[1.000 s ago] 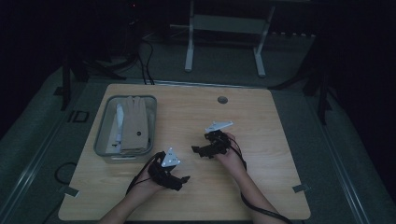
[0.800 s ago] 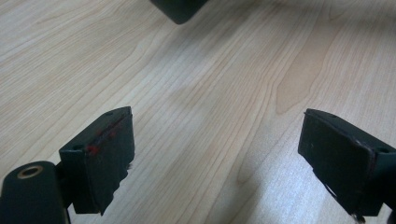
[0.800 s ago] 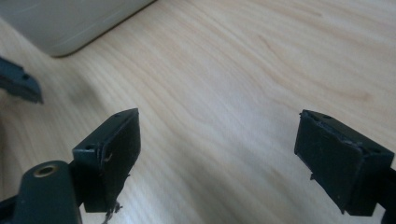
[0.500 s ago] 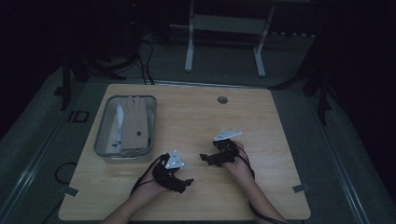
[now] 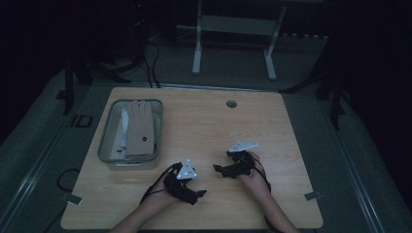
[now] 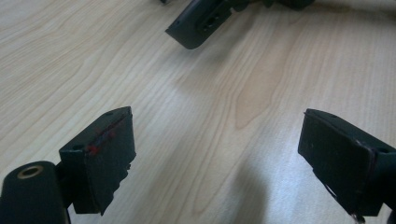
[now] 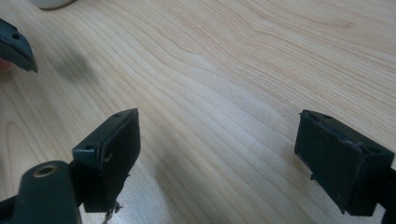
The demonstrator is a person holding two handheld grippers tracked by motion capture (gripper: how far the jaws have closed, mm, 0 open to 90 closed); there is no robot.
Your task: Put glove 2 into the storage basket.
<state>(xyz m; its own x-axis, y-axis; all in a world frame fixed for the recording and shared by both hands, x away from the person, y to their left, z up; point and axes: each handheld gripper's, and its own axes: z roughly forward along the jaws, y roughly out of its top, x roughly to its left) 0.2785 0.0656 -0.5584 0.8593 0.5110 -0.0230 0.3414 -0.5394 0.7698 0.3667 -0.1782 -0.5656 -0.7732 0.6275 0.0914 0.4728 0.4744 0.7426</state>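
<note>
From the high view, a grey tray [image 5: 108,145] sits at the table's [image 5: 291,121] far left, holding 1 pale glove [image 5: 140,127] and something white beside it. The glove lies lengthwise, its long axis running from the tray's near wall to its far wall, fingers pointing away from the person. The left gripper [image 5: 198,194] rests just in front of the tray's near right corner, so the glove lies up and to the left of it. The right gripper [image 5: 217,170] sits farther right, well apart from the tray. The left hand is clearly the nearer of the 2, and I judge a reach to the glove would fall to it, approaching along the glove's length from the cuff end.

In the left gripper view, the left gripper [image 6: 215,158] is released, jaws wide apart with bare wood between them; a jaw of the other gripper [image 6: 198,23] shows beyond.

In the right gripper view, the right gripper [image 7: 217,158] is likewise spread open and holding nothing above the wood.
</note>
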